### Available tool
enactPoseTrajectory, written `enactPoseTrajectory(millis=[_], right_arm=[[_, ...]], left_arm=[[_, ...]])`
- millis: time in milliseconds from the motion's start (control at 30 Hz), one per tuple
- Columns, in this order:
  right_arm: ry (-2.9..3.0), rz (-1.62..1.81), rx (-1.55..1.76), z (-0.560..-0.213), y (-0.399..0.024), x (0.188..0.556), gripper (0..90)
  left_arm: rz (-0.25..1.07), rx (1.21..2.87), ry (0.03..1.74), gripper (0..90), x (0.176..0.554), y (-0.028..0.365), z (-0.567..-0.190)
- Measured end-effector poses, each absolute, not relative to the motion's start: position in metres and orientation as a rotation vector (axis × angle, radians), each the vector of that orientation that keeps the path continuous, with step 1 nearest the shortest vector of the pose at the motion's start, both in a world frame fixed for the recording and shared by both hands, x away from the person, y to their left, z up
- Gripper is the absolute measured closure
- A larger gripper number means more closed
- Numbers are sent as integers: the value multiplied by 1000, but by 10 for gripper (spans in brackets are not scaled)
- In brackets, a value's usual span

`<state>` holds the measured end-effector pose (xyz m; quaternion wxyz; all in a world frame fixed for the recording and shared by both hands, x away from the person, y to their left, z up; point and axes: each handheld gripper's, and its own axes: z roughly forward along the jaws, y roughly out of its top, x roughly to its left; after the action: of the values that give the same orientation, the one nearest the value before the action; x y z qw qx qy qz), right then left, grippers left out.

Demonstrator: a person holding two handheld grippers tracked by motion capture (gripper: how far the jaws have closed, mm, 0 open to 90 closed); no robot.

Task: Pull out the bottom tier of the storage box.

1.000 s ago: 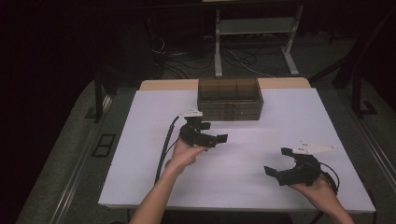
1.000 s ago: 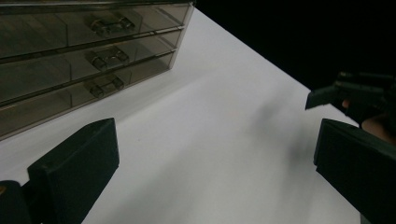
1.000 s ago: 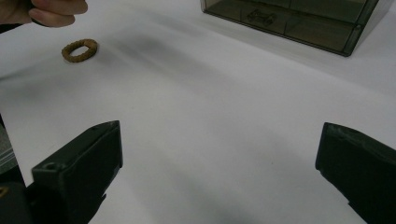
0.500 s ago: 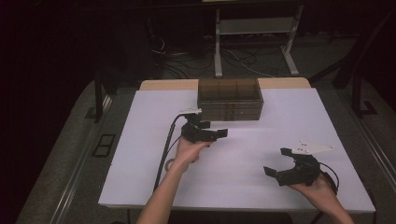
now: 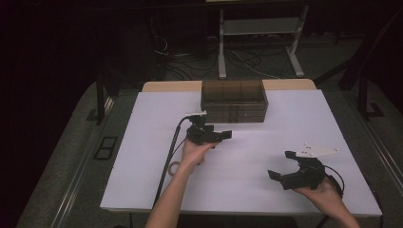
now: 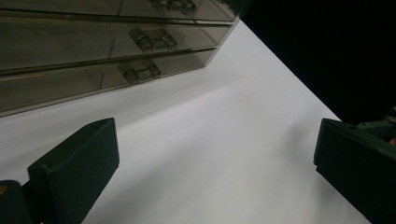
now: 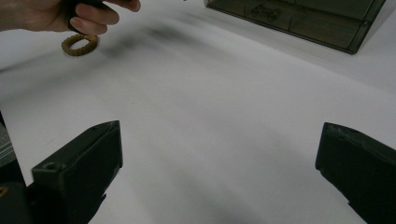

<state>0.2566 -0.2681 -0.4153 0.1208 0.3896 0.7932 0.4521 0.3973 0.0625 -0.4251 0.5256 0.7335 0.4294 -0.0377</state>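
2 hand-held grippers, both gaping, empty.
Left hand-held gripper (image 5: 216, 134) nears the drawer box (image 5: 234, 100) at the surface's far edge; right hand-held gripper (image 5: 284, 167) hovers near the front-right corner.

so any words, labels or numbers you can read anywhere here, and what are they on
None can be read.
The smoky drawer box shows bare fronts and handles, with no label.
The left tongs and right tongs are plain black, with no marking.
The white table and the brown ring carry no print.
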Motion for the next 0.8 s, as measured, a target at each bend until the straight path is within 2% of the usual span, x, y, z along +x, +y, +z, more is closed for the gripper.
enactPoseTrajectory(millis=[333, 800], right_arm=[[2328, 1313, 1131, -416, -267, 257, 1], [2348, 1302, 1118, -417, -265, 256, 1]], left_arm=[[-113, 1705, 1106, 0, 408, 64, -436], [-218, 1522, 1227, 0, 419, 53, -445]])
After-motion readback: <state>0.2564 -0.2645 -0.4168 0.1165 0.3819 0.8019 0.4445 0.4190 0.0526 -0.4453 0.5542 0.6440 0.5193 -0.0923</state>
